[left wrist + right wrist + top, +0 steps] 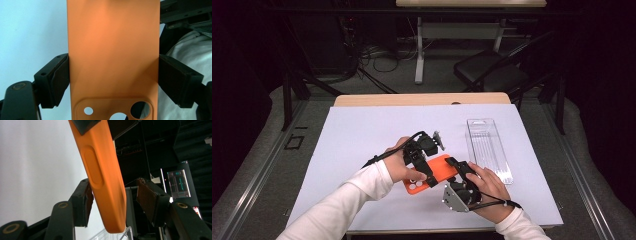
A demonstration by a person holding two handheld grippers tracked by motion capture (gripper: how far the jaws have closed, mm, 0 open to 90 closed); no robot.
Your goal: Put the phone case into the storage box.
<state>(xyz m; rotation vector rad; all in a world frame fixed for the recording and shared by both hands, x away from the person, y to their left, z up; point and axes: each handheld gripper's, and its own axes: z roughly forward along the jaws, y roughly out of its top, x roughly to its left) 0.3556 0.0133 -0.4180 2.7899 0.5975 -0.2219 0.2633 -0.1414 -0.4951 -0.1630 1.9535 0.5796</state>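
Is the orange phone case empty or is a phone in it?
Empty: in the left gripper view, white table shows through the camera cutouts of the orange phone case.

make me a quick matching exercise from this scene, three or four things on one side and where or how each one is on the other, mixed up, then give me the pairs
Things:
1. orange phone case
2. clear plastic package
3. left gripper
4. right gripper

States:
A. lying by itself on the white table cover
B. clamped across the case's two long sides
C. held up between both grippers
D. fingers on either side of the case's end, one not touching

Pairs: 1-C, 2-A, 3-B, 4-D
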